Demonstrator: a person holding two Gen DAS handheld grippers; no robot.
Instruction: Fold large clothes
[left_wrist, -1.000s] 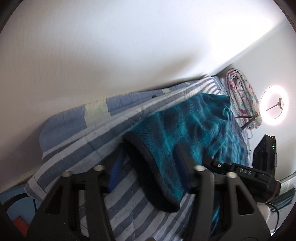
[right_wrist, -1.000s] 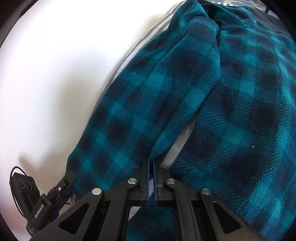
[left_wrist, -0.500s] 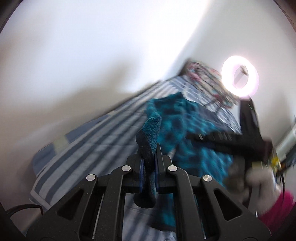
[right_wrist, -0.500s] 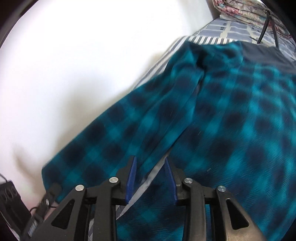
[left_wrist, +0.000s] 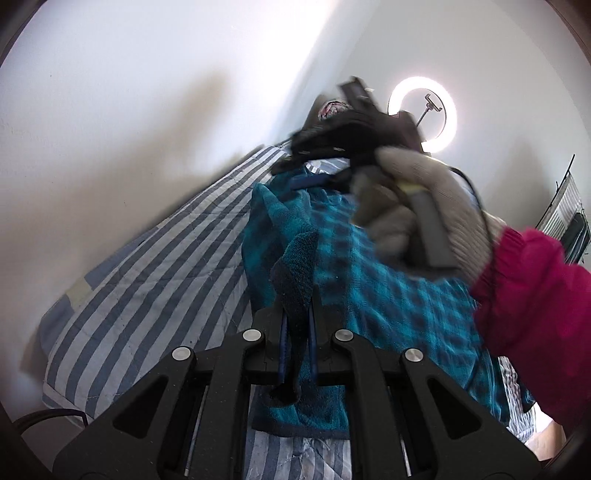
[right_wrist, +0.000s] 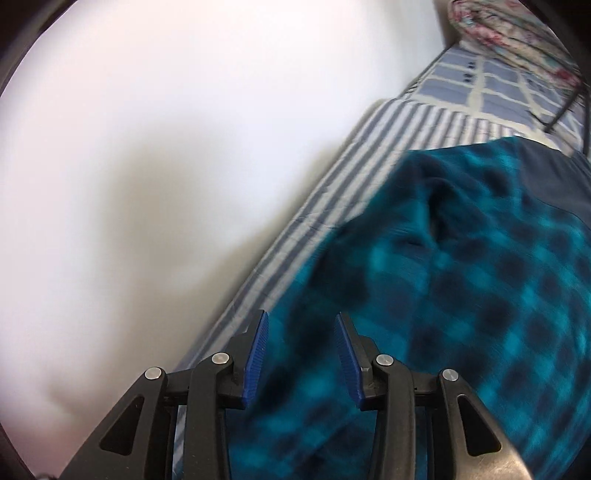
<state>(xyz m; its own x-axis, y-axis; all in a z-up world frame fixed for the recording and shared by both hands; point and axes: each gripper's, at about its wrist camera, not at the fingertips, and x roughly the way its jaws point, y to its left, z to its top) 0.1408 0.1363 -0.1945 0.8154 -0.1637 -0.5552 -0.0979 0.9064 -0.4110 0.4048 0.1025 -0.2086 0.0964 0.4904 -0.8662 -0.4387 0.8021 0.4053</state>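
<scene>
A teal and dark blue plaid fleece garment (left_wrist: 369, 280) lies on a blue and white striped bed cover (left_wrist: 155, 269). My left gripper (left_wrist: 296, 317) is shut on a dark-edged fold of the garment and holds it lifted above the bed. My right gripper (right_wrist: 301, 328) is open and empty, its blue pads apart just above the garment (right_wrist: 461, 295). In the left wrist view the right gripper (left_wrist: 354, 129) shows held by a gloved hand (left_wrist: 417, 221) with a magenta sleeve.
A white wall (right_wrist: 166, 166) runs along the bed's far side. A lit ring light (left_wrist: 423, 114) on a stand is at the bed's far end. A floral bundle (right_wrist: 509, 29) lies at the head of the bed, on a checked cover (right_wrist: 480, 88).
My left gripper closed on the garment's edge and lifted it. My right gripper let go of the fabric, opened and rose away from it.
</scene>
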